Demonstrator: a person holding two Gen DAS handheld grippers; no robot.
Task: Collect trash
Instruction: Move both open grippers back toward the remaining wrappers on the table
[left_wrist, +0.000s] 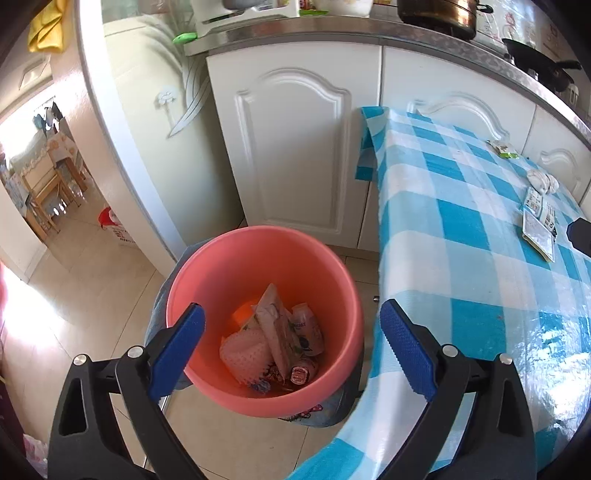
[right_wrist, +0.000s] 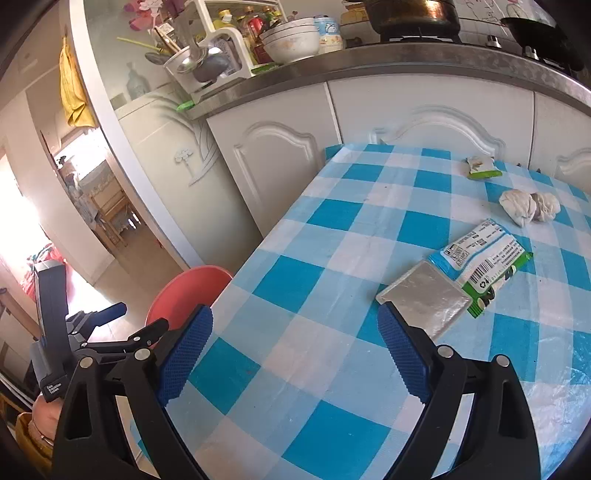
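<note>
On the blue-and-white checked tablecloth (right_wrist: 332, 258) lie four pieces of trash. Nearest the right gripper (right_wrist: 295, 354) is a flat silver foil packet (right_wrist: 424, 299), its near corner just beyond the tip of that gripper's right-hand finger and apart from it. Touching the foil packet's far edge, and partly overlapped by it, is a white, blue and green printed wrapper (right_wrist: 484, 258) with a barcode. Farther back sits a crumpled white tissue wad (right_wrist: 528, 206), and near the table's far edge a small green-and-white wrapper (right_wrist: 480, 168). All four lie ahead and to the right of the right gripper; nothing is between its blue pads (right_wrist: 184, 354), which stand wide apart over bare cloth.

The pink bucket (left_wrist: 207, 280) stands on the floor beside the table's left edge, on a bluish cloth or mat. Inside it are a white foam net (left_wrist: 243, 350), a tall pale carton or pouch (left_wrist: 275, 328), a small printed packet (left_wrist: 308, 328), something orange (left_wrist: 243, 314), and a small red-topped item (left_wrist: 300, 374) at the bottom. The left gripper (left_wrist: 293, 350) hangs above the bucket, angled steeply down into it, its fingers spread wide to either side of the opening and holding nothing.

In the right wrist view the left gripper's black frame (right_wrist: 55, 314) shows at the left edge over the bucket's rim, with a person's hand (right_wrist: 44, 410) beneath it. Behind the table are white cabinet doors (right_wrist: 280, 166) and a counter with bowls (right_wrist: 291, 40) and a pot (right_wrist: 410, 14).
</note>
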